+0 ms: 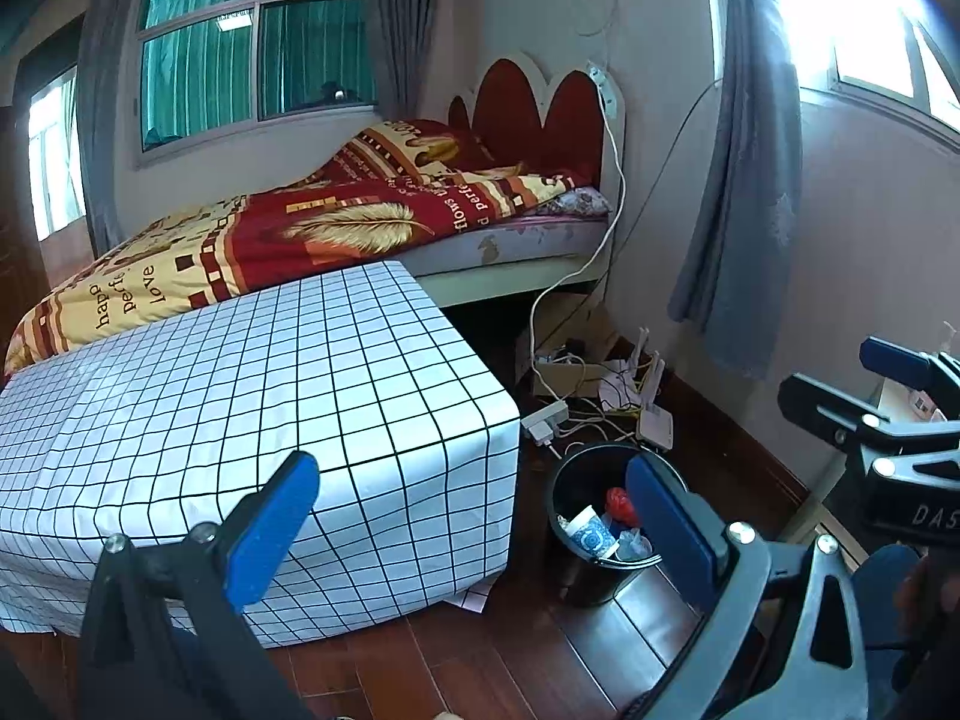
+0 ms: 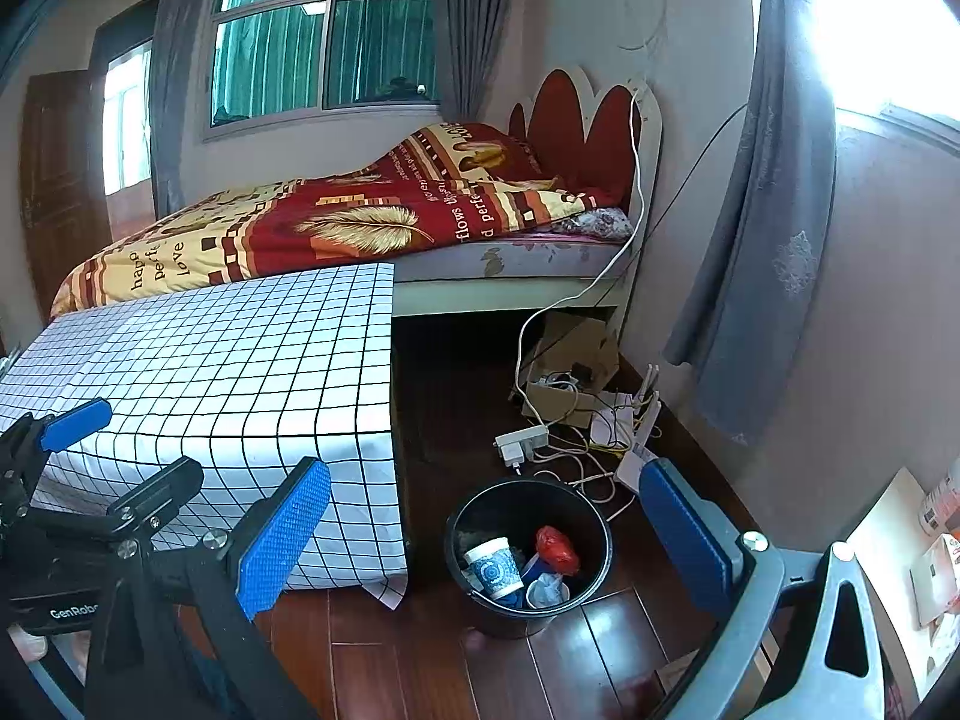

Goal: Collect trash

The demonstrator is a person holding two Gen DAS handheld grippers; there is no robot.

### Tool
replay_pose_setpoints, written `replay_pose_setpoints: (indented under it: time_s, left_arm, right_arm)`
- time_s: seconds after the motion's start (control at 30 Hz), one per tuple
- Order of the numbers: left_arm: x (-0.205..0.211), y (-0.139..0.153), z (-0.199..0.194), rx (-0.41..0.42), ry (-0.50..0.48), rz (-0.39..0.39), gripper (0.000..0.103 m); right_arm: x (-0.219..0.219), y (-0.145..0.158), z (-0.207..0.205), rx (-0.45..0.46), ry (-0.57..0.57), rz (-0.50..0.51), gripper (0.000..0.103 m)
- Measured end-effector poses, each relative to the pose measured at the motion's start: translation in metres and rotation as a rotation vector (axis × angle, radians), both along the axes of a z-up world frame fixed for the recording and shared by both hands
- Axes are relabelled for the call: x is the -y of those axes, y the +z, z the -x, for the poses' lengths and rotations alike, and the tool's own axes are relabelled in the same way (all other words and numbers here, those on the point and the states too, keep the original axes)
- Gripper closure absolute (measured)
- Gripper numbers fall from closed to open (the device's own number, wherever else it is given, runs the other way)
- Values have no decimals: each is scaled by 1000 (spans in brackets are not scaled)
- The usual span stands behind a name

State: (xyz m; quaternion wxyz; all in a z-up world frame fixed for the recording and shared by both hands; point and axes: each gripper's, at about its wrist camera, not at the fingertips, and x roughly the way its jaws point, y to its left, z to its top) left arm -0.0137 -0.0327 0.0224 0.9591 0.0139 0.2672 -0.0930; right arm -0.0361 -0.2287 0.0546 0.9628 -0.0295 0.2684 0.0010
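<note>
The bed (image 2: pixel 336 228) runs along the far wall, and a table under a checked cloth (image 2: pixel 240 360) stands against its near side; the tabletop is bare of trash in both views. On the wooden floor (image 2: pixel 480 678) just beside the table's near right corner stands a black bin (image 2: pixel 591 585). Inside it lie a paper cup (image 2: pixel 495 567) tipped on its side, a red wrapper (image 2: pixel 555 546) and some crumpled scraps. The right gripper (image 2: pixel 486 546) hangs above the floor with its jaws wide apart and empty, the bin framed almost squarely between them. The left gripper (image 1: pixel 474 534) is also spread open and empty, and the bin sits toward its right finger. The right gripper looks the better lined up with the bin.
</note>
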Motion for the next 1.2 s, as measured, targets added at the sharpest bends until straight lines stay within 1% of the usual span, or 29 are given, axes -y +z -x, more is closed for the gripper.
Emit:
replay_pose_setpoints:
  time_s: [0.37, 1.2]
  left_arm:
    - [1, 1, 0, 1, -1, -3, 0]
    - [6, 4, 0, 2, -7, 4, 0]
  right_arm:
    - [1, 4, 0, 4, 1, -2, 0]
    - [4, 2, -2, -2, -1, -9, 0]
